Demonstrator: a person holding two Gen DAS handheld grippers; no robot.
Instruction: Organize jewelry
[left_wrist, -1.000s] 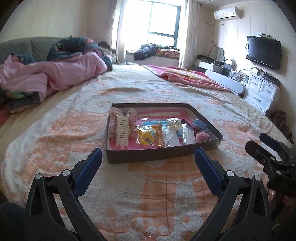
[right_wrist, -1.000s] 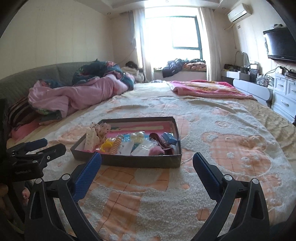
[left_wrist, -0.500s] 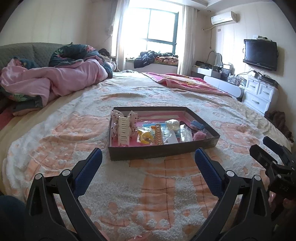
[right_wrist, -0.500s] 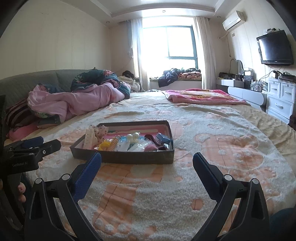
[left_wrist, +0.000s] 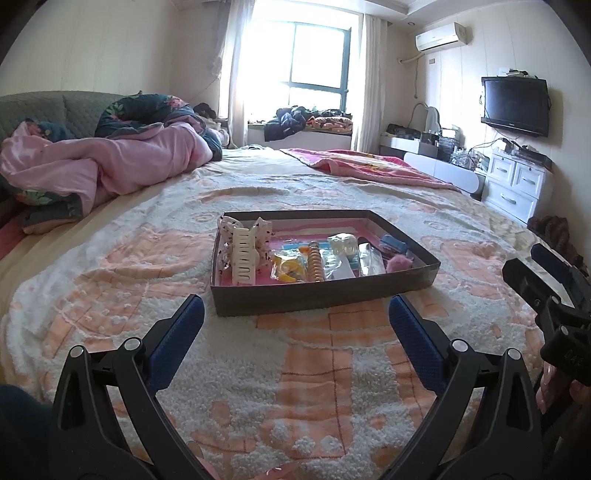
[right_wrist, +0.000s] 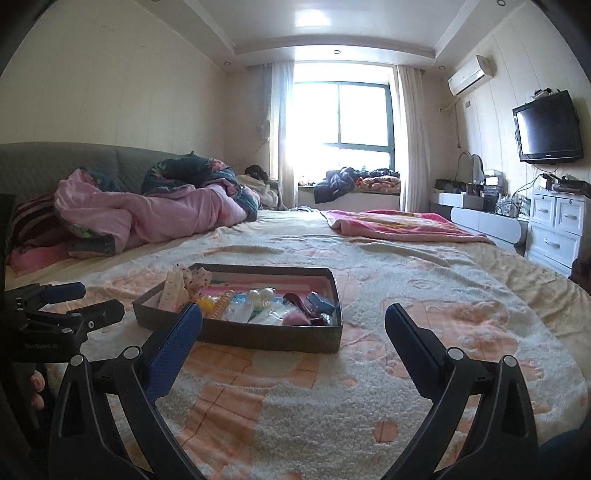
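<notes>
- The shallow dark-brown cardboard tray with a pink floor (left_wrist: 325, 291) lies flat on the bed's fluffy cream and peach blanket (left_wrist: 303, 376), ahead of both grippers and touched by neither.
- The left gripper (left_wrist: 295, 325), black-framed with blue-padded tips, hangs over the blanket just short of the tray's near wall; its jaws stand wide apart with nothing between them.
- The right gripper (right_wrist: 293, 332), built the same, is held to the right of the tray's near corner, jaws likewise spread wide and empty; its left blue finger (right_wrist: 177, 343) overlaps the tray's near edge in the right wrist view, though whether they touch cannot be told.
- In the tray's left end a large cream plastic claw clip (left_wrist: 243, 254) lies on a white dotted fabric bow (left_wrist: 225, 236).
- Just right of it sits a clear packet with yellow pieces (left_wrist: 290, 267), then a ribbed gold-orange spiral hair tie (left_wrist: 316, 260).
- Farther right lie clear plastic bags (left_wrist: 345, 266), a pale translucent clip (left_wrist: 343, 242), a fuzzy pink pom-pom (left_wrist: 400, 263) and a small blue box-like item (left_wrist: 393, 243) near the right wall.
- A crumpled pink quilt (left_wrist: 110, 166) is heaped at the bed's far left, well apart from the tray.
- A hand's fingertips (left_wrist: 546, 387) show on the right gripper's handle at the edge of the left wrist view.
</notes>
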